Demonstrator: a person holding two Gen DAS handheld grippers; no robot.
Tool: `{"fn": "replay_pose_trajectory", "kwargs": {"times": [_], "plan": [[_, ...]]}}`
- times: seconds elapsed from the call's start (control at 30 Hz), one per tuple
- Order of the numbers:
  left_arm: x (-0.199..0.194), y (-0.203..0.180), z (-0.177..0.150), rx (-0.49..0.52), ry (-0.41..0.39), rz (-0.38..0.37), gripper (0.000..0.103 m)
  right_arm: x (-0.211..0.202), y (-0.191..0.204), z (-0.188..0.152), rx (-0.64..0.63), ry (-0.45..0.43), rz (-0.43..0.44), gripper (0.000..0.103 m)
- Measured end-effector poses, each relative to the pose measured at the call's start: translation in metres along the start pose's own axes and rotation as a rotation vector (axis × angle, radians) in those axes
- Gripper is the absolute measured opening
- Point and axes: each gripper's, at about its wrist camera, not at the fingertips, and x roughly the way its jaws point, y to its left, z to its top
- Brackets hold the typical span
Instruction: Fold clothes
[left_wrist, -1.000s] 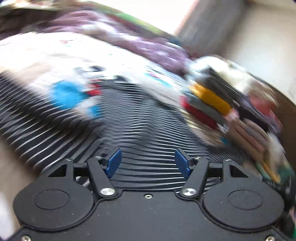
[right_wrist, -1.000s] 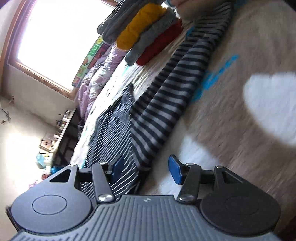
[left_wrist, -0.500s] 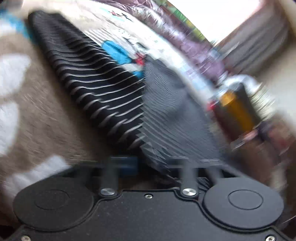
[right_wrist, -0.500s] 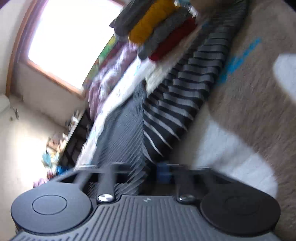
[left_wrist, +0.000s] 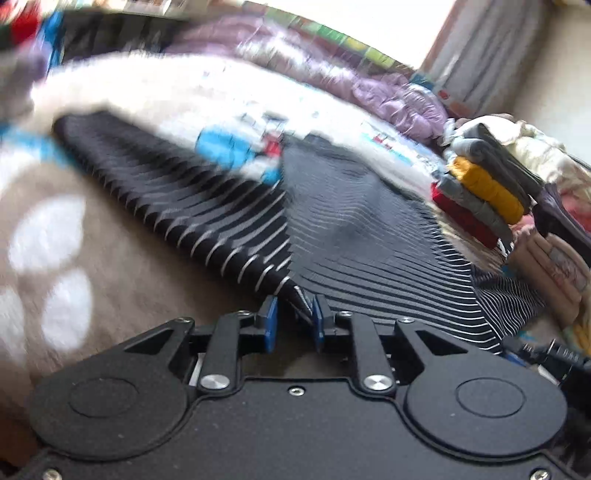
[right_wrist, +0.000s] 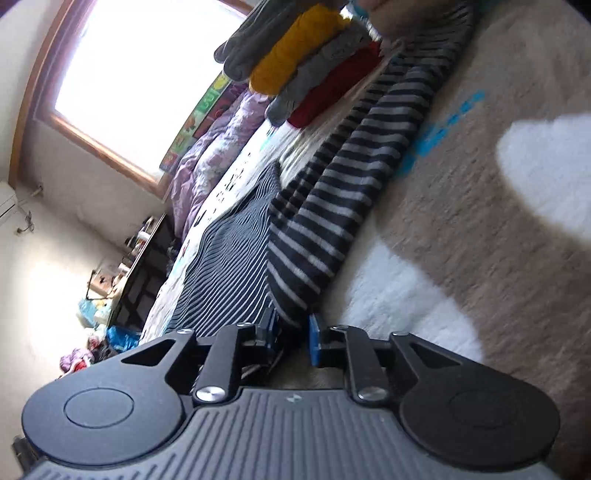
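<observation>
Left wrist view: a brown blanket (left_wrist: 122, 266) with white paw prints covers the bed, and on it lies a black striped shirt (left_wrist: 354, 236). Its body runs from near centre to the far right, while one sleeve (left_wrist: 177, 192) stretches away to the far left. A stack of folded clothes (left_wrist: 480, 195) sits at far right, just beside the shirt's far edge; bare blanket lies to the near left. The left gripper (left_wrist: 291, 321) is narrowed on the shirt's near corner, fabric pinched between its blue pads.

Right wrist view: the sleeve (right_wrist: 354, 199) runs lengthwise from near centre toward the far stack (right_wrist: 306, 62), open blanket (right_wrist: 480, 229) to the right. The right gripper (right_wrist: 291, 332) clamps the sleeve's near end.
</observation>
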Motion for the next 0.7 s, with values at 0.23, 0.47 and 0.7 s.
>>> {"fn": "replay_pose_trajectory", "kwargs": {"times": [0.23,0.47,0.7], "plan": [[-0.004,-0.012,0.007,0.092,-0.044,-0.005,0.036,-0.017,0.022,0.014,-0.160,-0.113,-0.101,0.031],[0.015,-0.029,0.021,0.178,-0.076,0.001,0.039,-0.001,0.058,0.025,-0.465,-0.090,-0.019,0.031],[0.049,-0.056,0.014,0.320,0.027,-0.020,0.053,0.040,0.069,-0.001,-0.716,0.145,-0.159,0.037]]}}
